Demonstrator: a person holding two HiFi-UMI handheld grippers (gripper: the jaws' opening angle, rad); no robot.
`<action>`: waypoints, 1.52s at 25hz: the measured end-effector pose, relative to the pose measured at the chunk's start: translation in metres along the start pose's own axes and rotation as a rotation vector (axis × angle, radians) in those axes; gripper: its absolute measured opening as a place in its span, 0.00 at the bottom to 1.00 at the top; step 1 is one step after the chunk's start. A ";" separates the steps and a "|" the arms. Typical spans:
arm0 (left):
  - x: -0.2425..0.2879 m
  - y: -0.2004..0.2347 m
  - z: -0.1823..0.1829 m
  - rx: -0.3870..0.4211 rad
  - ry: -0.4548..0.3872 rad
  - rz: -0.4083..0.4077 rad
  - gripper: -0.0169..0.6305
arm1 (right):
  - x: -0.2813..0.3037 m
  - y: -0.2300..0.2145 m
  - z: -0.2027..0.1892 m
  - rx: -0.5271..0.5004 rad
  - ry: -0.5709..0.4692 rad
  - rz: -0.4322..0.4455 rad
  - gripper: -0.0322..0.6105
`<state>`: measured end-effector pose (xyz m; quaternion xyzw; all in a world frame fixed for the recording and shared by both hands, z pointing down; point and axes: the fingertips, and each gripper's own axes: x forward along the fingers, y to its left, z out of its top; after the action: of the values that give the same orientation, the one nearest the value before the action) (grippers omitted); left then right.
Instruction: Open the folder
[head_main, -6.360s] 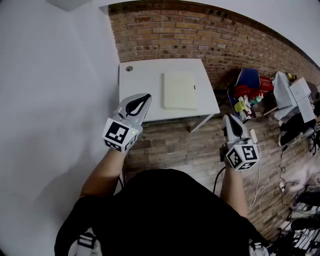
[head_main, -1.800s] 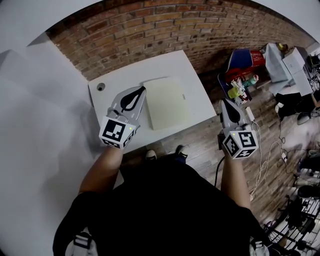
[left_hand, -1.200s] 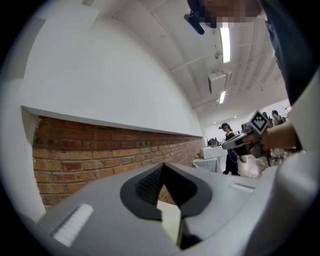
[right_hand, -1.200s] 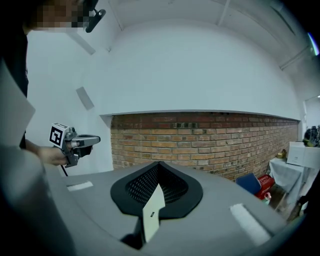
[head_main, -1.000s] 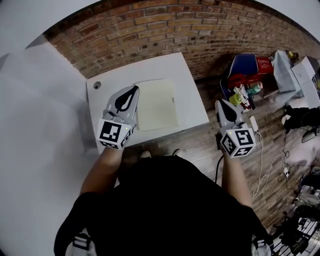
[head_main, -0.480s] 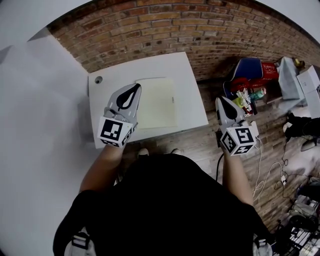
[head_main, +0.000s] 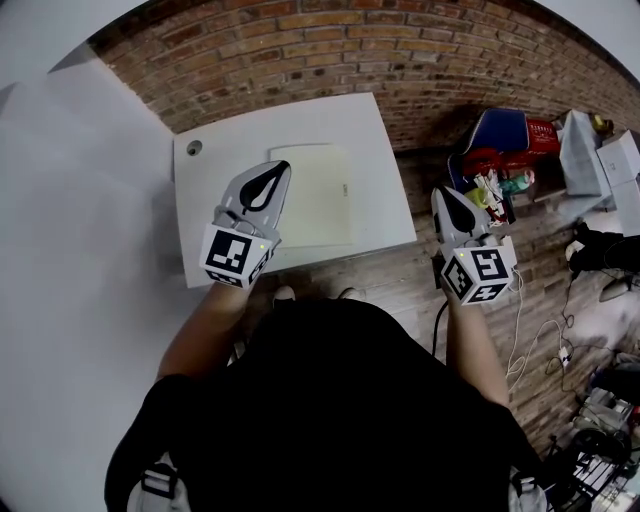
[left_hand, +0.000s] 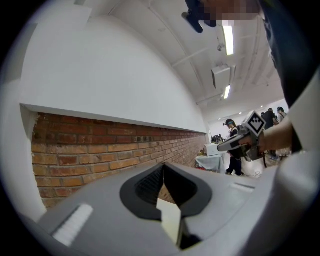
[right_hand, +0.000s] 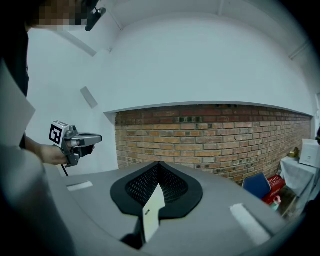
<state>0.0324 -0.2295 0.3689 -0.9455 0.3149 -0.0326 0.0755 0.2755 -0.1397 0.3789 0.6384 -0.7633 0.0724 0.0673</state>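
Okay, I'm looking down at a white surface (head_main: 375, 130) pushed against a brick wall (head_main: 400, 50), with a round cable hole (head_main: 194, 148) in its far left corner. Off to the right, a blue and red heap of clutter (head_main: 500, 140) is sitting on the wooden floor (head_main: 400, 265), and cables (head_main: 540, 350) are trailing nearer me.

The folder (head_main: 320, 200) is lying flat and closed on the near half of the surface, pale cream. From above, my left tool (head_main: 281, 166) is covering its left edge. My left forearm is reaching out over the surface's near left part. The tool is pointing roughly level at the wall, jaws pressed together on nothing. My right tool (head_main: 447, 193) is hanging out past the surface's right edge, over the floor. It is tipping slightly down, jaws likewise closed and empty. Both are aiming at the brick wall, well apart from each other.

The folder's slightly longer side is running from the near edge towards the wall, square with the surface. A small dark mark is showing on its right edge.
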 end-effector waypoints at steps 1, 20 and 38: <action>0.001 -0.002 -0.004 -0.004 0.002 -0.008 0.03 | 0.000 0.000 -0.002 0.001 0.002 -0.001 0.04; 0.029 -0.078 -0.099 0.023 0.195 -0.211 0.04 | -0.008 0.012 -0.024 0.018 0.038 -0.005 0.04; 0.030 -0.136 -0.182 0.066 0.365 -0.356 0.21 | -0.010 0.020 -0.041 0.023 0.073 0.016 0.04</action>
<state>0.1165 -0.1622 0.5715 -0.9615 0.1507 -0.2259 0.0414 0.2584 -0.1183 0.4167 0.6298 -0.7647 0.1053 0.0872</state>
